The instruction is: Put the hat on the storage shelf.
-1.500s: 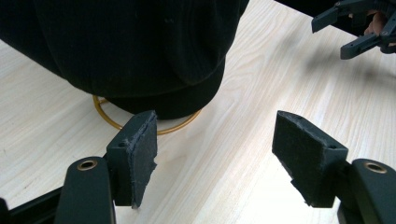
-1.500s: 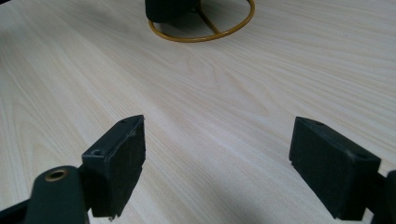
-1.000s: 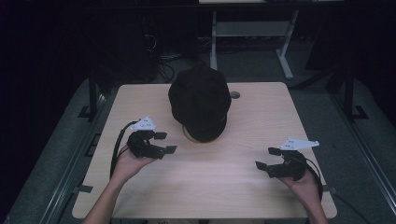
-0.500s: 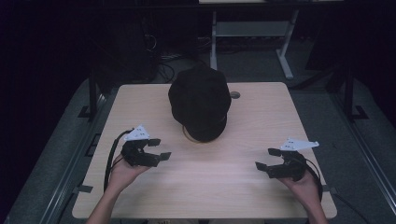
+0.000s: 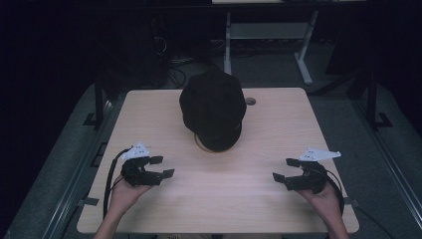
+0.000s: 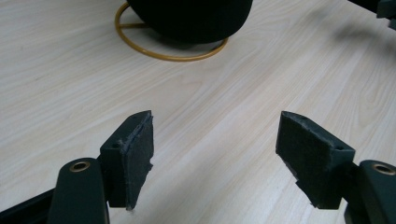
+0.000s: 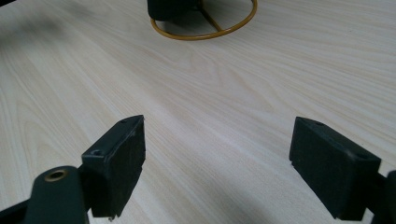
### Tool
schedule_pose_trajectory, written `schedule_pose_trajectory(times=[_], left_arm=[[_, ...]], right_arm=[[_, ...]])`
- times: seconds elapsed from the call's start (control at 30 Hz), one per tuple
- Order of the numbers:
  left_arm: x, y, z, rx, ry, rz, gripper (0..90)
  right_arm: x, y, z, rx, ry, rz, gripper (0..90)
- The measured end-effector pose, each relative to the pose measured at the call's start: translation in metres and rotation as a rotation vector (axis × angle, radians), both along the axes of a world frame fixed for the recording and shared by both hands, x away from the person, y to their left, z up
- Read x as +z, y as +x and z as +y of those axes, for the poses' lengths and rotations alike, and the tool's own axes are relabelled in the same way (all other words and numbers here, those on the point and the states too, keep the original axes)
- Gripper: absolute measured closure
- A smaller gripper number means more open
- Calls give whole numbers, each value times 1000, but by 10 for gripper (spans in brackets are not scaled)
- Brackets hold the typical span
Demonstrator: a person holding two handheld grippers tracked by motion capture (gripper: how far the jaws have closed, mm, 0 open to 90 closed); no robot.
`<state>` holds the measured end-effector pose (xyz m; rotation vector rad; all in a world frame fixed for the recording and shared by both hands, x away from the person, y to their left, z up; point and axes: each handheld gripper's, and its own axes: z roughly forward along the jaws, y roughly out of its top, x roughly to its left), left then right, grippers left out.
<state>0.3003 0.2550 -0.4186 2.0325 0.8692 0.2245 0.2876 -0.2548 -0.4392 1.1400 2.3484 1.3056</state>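
A black cap [image 5: 213, 107] rests on a stand with a gold ring base [image 6: 163, 53] at the middle of the light wooden table [image 5: 214, 199]. The ring base [image 7: 205, 30] also appears at the top of the right gripper view. My left gripper [image 5: 161, 167] sits low at the table's front left, open, jaws wide apart with nothing between them [image 6: 217, 154]. My right gripper [image 5: 286, 169] is at the front right, open too and holding nothing [image 7: 217, 168]. Both point inward toward the cap, well short of it.
A round grommet [image 5: 250, 101] lies on the table behind the cap's right side. Beyond the table stand a white desk frame [image 5: 303, 55] and tangled cables [image 5: 171, 64] on a dark floor. Bare wood stretches between the two grippers.
My left gripper has pulled back toward the front left edge, away from the cap. The right gripper has barely moved. The cap stays still.
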Motion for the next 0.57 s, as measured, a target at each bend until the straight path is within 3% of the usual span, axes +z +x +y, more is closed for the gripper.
schedule_pose_trajectory(times=[0.13, 0.23, 0.57], left_arm=[[-6, -4, 5, 19, -3, 1, 268], [-8, -8, 10, 49, -35, -4, 263], [-11, -14, 21, 100, -6, -35, 237]], right_arm=[[0, -2, 0, -1, -3, -2, 179], [0, -2, 1, -2, -4, -4, 179], [1, -4, 13, 24, -39, -31, 180]])
